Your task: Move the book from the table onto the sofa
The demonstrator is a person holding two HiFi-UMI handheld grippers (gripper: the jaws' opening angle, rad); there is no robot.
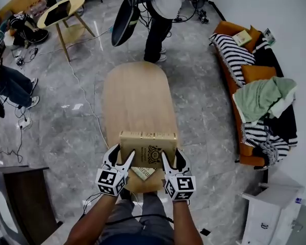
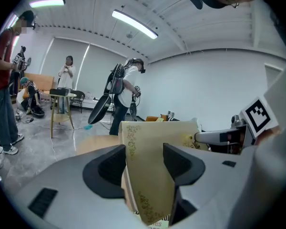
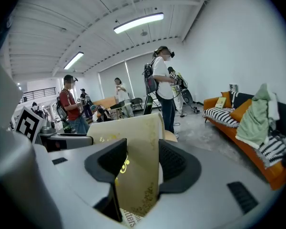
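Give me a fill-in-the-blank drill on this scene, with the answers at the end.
The left gripper and right gripper are both shut on the ____.
The sofa stands to the person's ____.
The crumpled cloth on the sofa is ____.
Missing words: book; right; green.

— Where was the book [image 1: 148,148]?
— Over the near end of the wooden table [image 1: 137,96]. It was closed, cream with gold ornament, and clamped at both side edges. The orange sofa [image 1: 251,160] stood well apart.
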